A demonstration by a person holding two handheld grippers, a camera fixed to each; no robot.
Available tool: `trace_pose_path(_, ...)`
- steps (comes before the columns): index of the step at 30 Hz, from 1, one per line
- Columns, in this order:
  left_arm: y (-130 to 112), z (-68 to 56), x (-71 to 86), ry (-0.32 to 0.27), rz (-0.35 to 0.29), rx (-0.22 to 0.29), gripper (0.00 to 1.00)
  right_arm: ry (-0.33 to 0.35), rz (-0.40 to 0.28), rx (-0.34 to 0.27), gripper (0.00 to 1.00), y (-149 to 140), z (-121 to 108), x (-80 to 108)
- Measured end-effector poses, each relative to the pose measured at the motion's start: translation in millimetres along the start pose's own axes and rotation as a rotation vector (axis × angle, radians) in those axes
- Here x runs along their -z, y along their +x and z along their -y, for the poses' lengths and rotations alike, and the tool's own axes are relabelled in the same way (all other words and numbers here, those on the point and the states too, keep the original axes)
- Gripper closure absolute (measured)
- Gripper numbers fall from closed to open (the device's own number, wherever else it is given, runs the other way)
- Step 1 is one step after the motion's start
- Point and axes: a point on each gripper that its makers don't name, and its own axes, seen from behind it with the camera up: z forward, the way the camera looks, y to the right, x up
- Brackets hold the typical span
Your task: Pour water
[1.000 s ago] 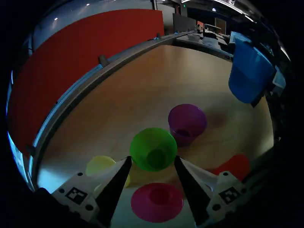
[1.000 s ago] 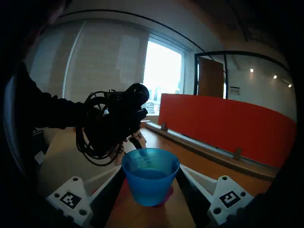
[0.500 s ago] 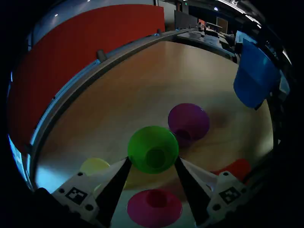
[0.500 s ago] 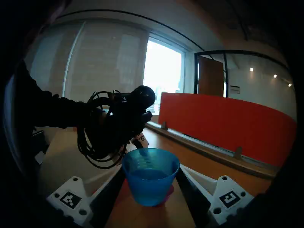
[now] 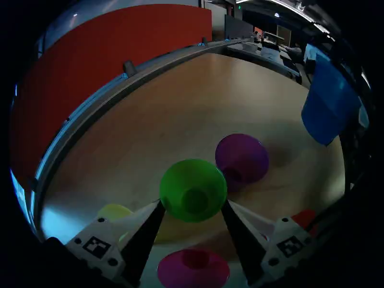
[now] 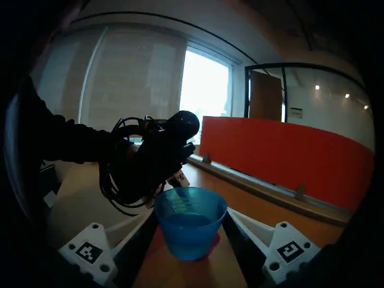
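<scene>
Lifting a little, the left gripper [image 5: 192, 202] has its jaws clamped on the green cup [image 5: 193, 190], one jaw on each side. The pink cup [image 5: 193, 269] and the yellow cup [image 5: 113, 212] on the table [image 5: 192, 105] now show lower under the jaws than a second ago, so the green cup has gone up. The purple cup [image 5: 241, 157] sits just past the right jaw. The right gripper [image 6: 190, 212] has its jaws clamped on the blue cup [image 6: 189, 228], which is upright with water inside. In the left gripper view the blue cup is farther right of the jaws than before. No water is going out yet. I think the two cups must come closer before the blue one tips.
</scene>
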Motion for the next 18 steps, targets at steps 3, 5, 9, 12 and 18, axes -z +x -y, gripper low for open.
trace_pose_path(3, 0.4, 0.2, -2.1, 0.003, -0.002, 0.0, 0.17, -0.001, 0.002, -0.001, 0.1, -0.8, -0.1, 0.3)
trace_pose_path(5, 0.0, 0.3, -3.6, 0.005, -0.002, 0.0, 0.17, -0.002, 0.005, -0.001, 0.1, -1.1, -0.4, 0.2)
trace_pose_path(9, -1.2, 0.7, -7.0, 0.012, -0.002, -0.004, 0.17, -0.004, 0.003, -0.002, 0.1, -1.7, -1.2, 0.7)
trace_pose_path(12, -1.0, 1.8, -9.4, 0.021, -0.007, -0.009, 0.17, -0.005, 0.003, -0.004, 0.1, -1.8, -1.6, 1.7)
trace_pose_path(18, 4.0, 3.0, -10.3, 0.032, -0.027, -0.022, 0.18, -0.007, 0.003, -0.004, 0.1, -2.3, -2.4, 2.8)
